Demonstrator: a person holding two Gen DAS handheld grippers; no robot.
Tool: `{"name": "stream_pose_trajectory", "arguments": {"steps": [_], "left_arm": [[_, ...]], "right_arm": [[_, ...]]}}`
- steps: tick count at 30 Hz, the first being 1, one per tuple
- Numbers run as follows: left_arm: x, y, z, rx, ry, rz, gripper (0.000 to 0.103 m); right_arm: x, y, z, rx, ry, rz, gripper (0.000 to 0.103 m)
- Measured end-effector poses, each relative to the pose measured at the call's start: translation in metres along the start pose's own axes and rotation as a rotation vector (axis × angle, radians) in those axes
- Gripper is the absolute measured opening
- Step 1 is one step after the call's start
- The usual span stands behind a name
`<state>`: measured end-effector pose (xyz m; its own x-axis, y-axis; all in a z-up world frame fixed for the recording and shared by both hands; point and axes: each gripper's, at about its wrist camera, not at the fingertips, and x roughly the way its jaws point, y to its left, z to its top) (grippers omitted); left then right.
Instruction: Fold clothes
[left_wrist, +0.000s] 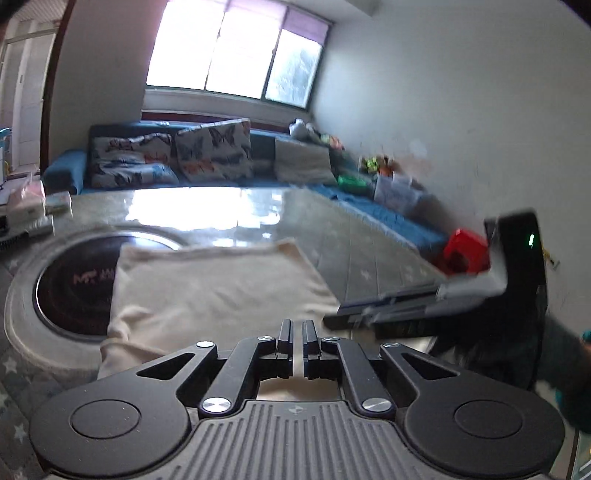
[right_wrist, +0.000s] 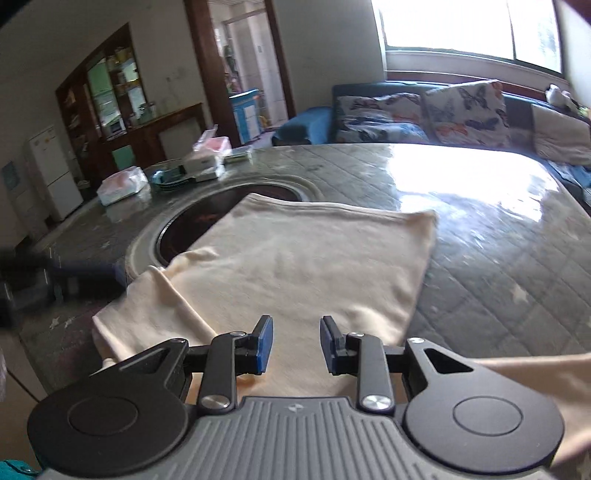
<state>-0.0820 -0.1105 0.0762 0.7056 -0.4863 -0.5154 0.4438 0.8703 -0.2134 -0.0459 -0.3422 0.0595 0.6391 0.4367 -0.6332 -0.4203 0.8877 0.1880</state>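
Centre frame: cream garment spread flat on surface for folding; left gripper together, empty; right gripper apart, empty, above near hem.

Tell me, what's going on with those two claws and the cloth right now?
Left gripper shut, empty. Right gripper open, empty, over the cloth. Cloth lies flat on table, partly covering the round burner. Nothing in the way.

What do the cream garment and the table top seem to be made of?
Cream garment: probably a soft knit cotton, matte; it lies limp with gentle creases and a stitched hem. Table top: grey quilted fabric with diamond stitching, apparently under a clear glossy sheet, since window light reflects strongly on it; glass or plastic, I cannot tell.
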Motion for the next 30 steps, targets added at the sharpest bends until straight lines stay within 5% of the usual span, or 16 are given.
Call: {"name": "stream_pose_trajectory", "arguments": {"steps": [7,14,18,20,30], "left_arm": [[-0.027,0.049,-0.022,-0.087,0.002,0.167,0.011],[-0.055,0.071,-0.046,-0.086,-0.004,0.324,0.035],[-0.056,0.071,-0.055,-0.063,-0.002,0.335,0.046],[-0.049,0.070,-0.058,-0.049,0.008,0.337,0.046],[-0.043,0.069,-0.068,-0.013,-0.004,0.328,0.045]], "right_arm": [[-0.002,0.002,-0.006,0.021,0.025,0.056,0.028],[0.017,0.020,-0.021,0.027,0.100,0.117,0.029],[0.023,0.029,-0.025,0.005,0.110,0.109,0.028],[0.022,0.032,-0.022,-0.013,0.110,0.107,0.008],[-0.020,0.050,0.023,-0.120,-0.055,0.052,0.006]]}}
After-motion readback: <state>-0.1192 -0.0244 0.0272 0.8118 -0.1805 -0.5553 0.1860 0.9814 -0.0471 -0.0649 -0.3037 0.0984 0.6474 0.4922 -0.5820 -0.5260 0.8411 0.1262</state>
